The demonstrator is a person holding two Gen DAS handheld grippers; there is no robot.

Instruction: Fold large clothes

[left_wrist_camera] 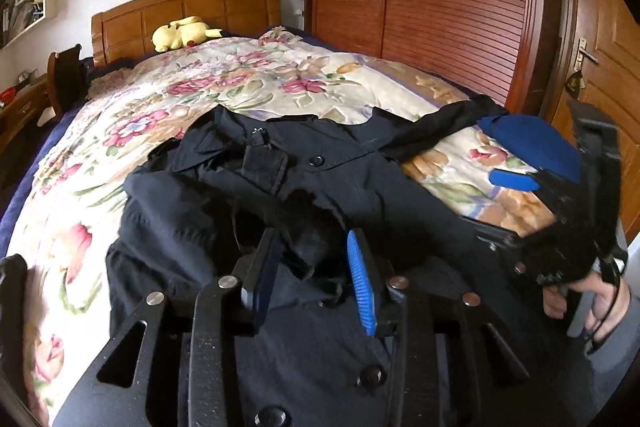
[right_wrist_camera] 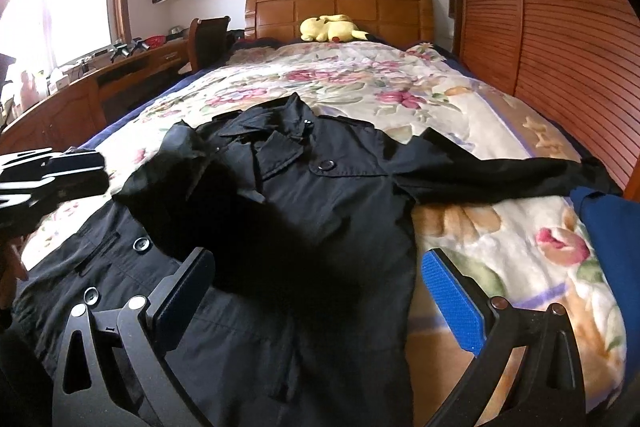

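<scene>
both wrist views sit low over the coat (left_wrist_camera: pixel 360 187), facing the headboard (right_wrist_camera: pixel 340 11); 2 views share it.

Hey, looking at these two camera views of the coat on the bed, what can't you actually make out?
- Coat hem: cut off by the bottom edge in both views.
- Coat's left sleeve end: left wrist view, bunched between the left gripper's fingers, grip unclear.
- Blue cloth: cut off at the right edge, right wrist view.
- Desk items: too small, washed out by window glare.
</scene>
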